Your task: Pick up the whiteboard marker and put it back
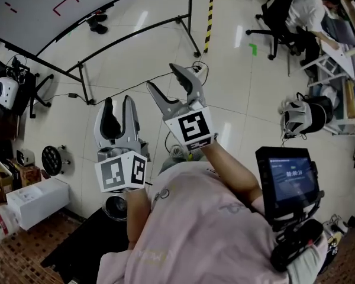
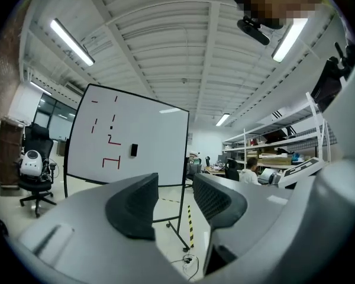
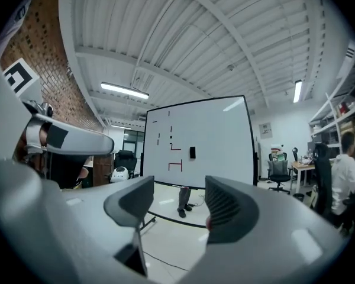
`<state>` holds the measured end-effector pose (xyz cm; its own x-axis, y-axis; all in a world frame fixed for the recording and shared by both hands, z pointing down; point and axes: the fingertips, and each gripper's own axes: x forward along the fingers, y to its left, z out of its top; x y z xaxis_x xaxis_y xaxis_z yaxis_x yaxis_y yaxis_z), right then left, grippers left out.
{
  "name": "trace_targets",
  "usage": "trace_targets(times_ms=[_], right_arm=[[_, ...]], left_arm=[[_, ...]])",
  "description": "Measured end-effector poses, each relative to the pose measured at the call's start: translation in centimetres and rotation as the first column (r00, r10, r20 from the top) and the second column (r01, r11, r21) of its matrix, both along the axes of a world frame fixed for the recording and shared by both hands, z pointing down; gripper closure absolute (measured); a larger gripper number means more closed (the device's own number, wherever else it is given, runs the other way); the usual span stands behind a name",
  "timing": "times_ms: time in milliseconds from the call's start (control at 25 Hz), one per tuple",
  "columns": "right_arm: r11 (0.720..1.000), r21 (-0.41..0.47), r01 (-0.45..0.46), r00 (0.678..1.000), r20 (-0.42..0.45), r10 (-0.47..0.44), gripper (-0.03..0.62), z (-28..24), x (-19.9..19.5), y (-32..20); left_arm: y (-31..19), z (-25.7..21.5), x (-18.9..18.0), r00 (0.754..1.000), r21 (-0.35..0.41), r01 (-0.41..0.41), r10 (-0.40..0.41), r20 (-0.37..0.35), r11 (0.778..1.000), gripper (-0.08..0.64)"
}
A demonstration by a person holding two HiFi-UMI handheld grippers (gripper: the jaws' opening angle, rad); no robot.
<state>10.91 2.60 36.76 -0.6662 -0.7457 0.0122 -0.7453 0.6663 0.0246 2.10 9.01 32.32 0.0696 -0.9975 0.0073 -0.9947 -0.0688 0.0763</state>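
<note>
No whiteboard marker can be made out in any view. The whiteboard (image 1: 59, 5) stands ahead on a wheeled frame, with red lines drawn on it. It is also in the left gripper view as whiteboard (image 2: 142, 141) and in the right gripper view as whiteboard (image 3: 213, 141). A small black object (image 3: 192, 152) sticks to its face; the same black object (image 2: 134, 150) shows from the left. My left gripper (image 1: 118, 102) is held level and open, with nothing between the pads (image 2: 133, 209). My right gripper (image 1: 163, 77) is beside it, a little further forward, jaws apart and empty.
The board's black frame legs (image 1: 136, 34) spread across the tiled floor, and a cable (image 1: 183, 70) lies near one castor. Someone's feet (image 1: 97, 21) show behind the board. A yellow-black floor strip (image 1: 210, 16), a seated person (image 1: 307, 10) at desks on the right, boxes (image 1: 35, 200) on the left.
</note>
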Motion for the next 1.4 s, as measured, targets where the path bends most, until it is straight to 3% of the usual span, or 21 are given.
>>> trace_targets(times_ms=[360, 720, 1400], right_arm=[[0.999, 0.045, 0.029, 0.999, 0.020, -0.030, 0.328, -1.2, 4.5, 1.5], [0.997, 0.061, 0.035, 0.999, 0.031, -0.037, 0.328, -1.7, 6.5, 1.3], [0.996, 0.064, 0.063, 0.998, 0.023, -0.065, 0.328, -1.6, 5.7, 0.1]], left_arm=[[0.6, -1.0, 4.5, 0.999, 0.036, 0.025, -0.026, 0.045, 0.999, 0.387], [0.6, -1.0, 5.9, 0.998, 0.050, 0.064, -0.065, 0.013, 0.997, 0.388], [-1.0, -0.2, 5.7, 0.997, 0.030, 0.073, -0.073, 0.008, 0.997, 0.388]])
